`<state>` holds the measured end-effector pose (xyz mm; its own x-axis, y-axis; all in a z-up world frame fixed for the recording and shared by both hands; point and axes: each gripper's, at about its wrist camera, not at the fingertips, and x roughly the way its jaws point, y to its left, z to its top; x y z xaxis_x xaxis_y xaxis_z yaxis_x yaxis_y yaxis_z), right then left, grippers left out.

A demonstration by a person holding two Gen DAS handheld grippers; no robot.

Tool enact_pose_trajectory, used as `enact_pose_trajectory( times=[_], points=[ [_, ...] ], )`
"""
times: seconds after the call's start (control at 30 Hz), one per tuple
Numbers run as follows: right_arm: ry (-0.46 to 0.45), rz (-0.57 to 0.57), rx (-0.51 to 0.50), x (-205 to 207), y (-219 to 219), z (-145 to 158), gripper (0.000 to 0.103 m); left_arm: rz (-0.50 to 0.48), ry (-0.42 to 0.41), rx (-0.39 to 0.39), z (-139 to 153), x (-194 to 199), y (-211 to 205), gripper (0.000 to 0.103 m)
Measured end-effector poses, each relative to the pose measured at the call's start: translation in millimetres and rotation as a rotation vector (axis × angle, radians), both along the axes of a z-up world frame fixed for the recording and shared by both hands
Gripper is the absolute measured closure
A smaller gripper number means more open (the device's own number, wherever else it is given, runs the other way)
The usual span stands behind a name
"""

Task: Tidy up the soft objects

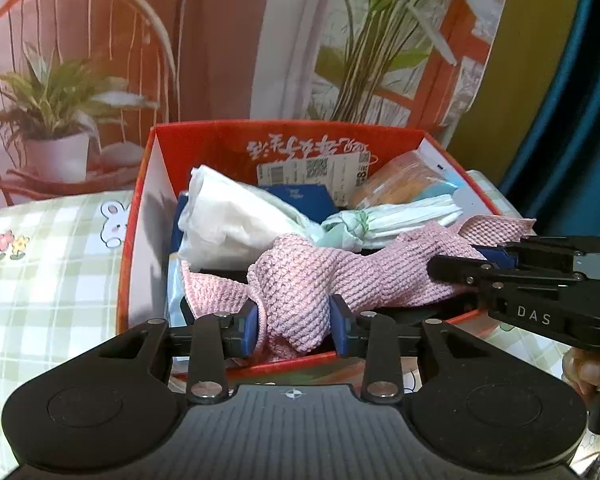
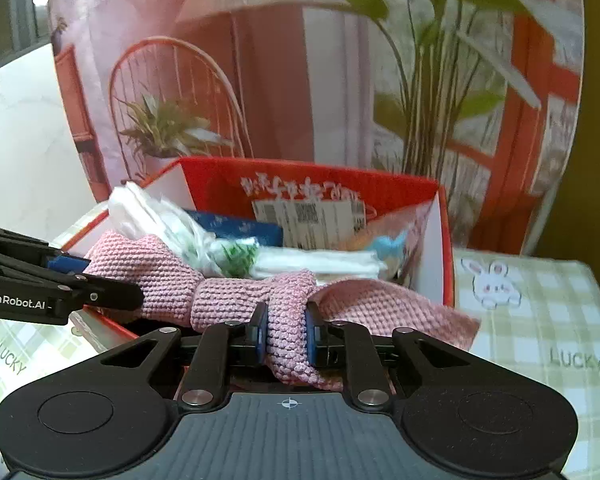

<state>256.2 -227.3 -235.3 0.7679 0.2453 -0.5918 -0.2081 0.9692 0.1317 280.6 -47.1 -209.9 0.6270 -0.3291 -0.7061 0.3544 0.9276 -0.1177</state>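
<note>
A pink knitted cloth [image 1: 300, 272] is stretched across the near side of an open red box [image 1: 140, 216], above its contents. My left gripper [image 1: 296, 326] is shut on the cloth's left bunch. My right gripper [image 2: 286, 330] is shut on the cloth's [image 2: 172, 280] other bunch; it also shows at the right of the left wrist view [image 1: 456, 268]. The red box [image 2: 444, 240] holds a white plastic bag [image 1: 228, 220], folded pale masks [image 1: 404, 216], a blue packet [image 1: 300, 196] and a wrapped bun [image 1: 400, 184].
The box stands on a green checked tablecloth [image 1: 40, 280] with rabbit prints [image 2: 492, 284]. A printed backdrop with a chair and plants [image 1: 60, 92] rises right behind the box. A blue curtain [image 1: 572, 120] hangs at the far right.
</note>
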Motion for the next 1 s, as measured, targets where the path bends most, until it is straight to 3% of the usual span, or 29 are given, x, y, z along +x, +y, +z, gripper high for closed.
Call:
enact_pose_trajectory(
  times=[0.37, 0.7, 0.8, 0.87, 1.0],
  points=[
    [0.083, -0.025, 0.049, 10.9, -1.8, -9.1, 0.085, 0.018, -0.006, -0.005, -5.1, 1.8, 1.2, 0.060],
    [0.061, -0.054, 0.037, 4.9, -1.9, 6.4, 0.073, 0.062, -0.134, 0.004, 23.7, -23.2, 8.7, 0.016],
    [0.029, -0.068, 0.025, -2.2, -3.6, 20.3, 0.061, 0.086, -0.179, -0.008, 39.3, -33.8, 13.7, 0.005],
    [0.006, -0.075, 0.021, -7.2, -5.5, 30.7, 0.047, 0.101, -0.224, 0.004, 52.5, -43.5, 15.2, 0.004],
    [-0.050, -0.087, 0.002, -22.3, -8.9, 54.6, 0.027, 0.122, -0.310, 0.051, 79.9, -65.4, 12.6, 0.000]
  ],
)
